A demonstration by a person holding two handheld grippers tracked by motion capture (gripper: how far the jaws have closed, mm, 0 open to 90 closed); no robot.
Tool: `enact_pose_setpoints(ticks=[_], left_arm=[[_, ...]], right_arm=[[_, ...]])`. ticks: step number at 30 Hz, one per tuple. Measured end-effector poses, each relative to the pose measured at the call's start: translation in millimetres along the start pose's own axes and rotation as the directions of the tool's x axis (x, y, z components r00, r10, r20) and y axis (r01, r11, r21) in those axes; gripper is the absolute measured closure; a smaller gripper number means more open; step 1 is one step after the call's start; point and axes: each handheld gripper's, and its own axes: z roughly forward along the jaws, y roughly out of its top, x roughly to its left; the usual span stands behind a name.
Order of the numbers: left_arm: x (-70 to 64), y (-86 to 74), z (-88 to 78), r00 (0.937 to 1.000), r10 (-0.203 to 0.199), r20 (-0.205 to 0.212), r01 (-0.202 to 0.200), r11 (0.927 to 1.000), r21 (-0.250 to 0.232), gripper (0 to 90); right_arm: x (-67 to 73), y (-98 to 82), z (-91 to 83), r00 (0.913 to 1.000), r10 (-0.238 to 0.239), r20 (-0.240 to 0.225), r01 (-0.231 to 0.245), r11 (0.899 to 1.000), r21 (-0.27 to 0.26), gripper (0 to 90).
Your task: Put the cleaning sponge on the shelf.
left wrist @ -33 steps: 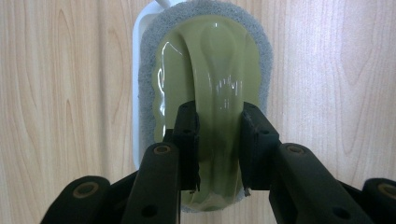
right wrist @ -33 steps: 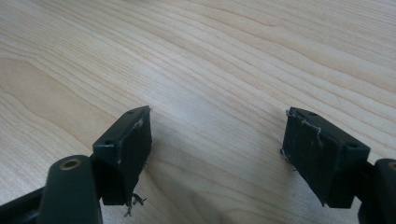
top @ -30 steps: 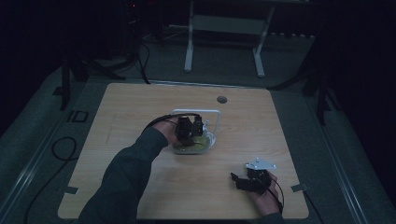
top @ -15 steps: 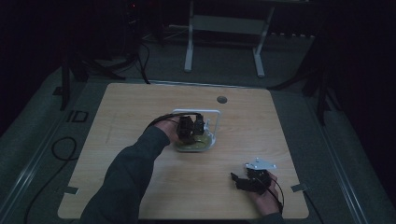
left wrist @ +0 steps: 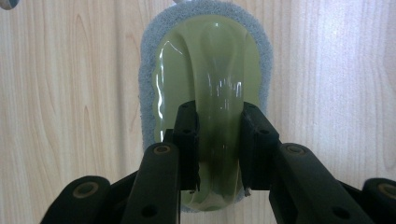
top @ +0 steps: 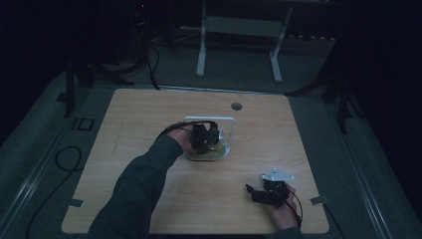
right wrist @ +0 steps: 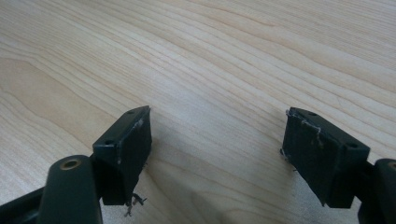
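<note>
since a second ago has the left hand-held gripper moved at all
No. The left hand-held gripper sits at the same spot beside the white frame, clamped on the green scrubber's handle.

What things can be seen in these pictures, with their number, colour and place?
scrubber: one, translucent green handle on a grey pad, lying mid-table, handle ridge between the left fingers
white frame: one, white, on the table at the scrubber's far side
table: one, light wood, centre of the high view
round hole: one, grey, in the tabletop near the far edge
white stand: one, on the floor beyond the table
cables: black, on the floor left of the table
left gripper: one, black, closed on the scrubber
right gripper: one, black, fingers apart, over bare wood at the near right
</note>
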Motion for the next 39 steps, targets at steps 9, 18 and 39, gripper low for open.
enact_pose_setpoints(ticks=[9,18,39], left_arm=[[-0.1,5.2,8.3,0.9998,0.015,-0.01,-0.015,0.9997,0.021,71.4],[-0.6,7.3,12.4,0.9992,0.016,-0.036,-0.014,0.9991,0.04,71.4],[-2.8,14.6,22.4,0.9926,0.015,-0.121,-0.009,0.9987,0.05,70.9]], right_arm=[[0.2,-0.2,-0.3,1.0,0.001,0.0,-0.001,1.0,0.002,23.5],[0.3,-0.3,-0.4,1.0,0.002,0.0,-0.002,1.0,0.001,23.4],[0.4,-0.4,-0.5,1.0,0.002,-0.001,-0.002,1.0,0.002,23.4]])
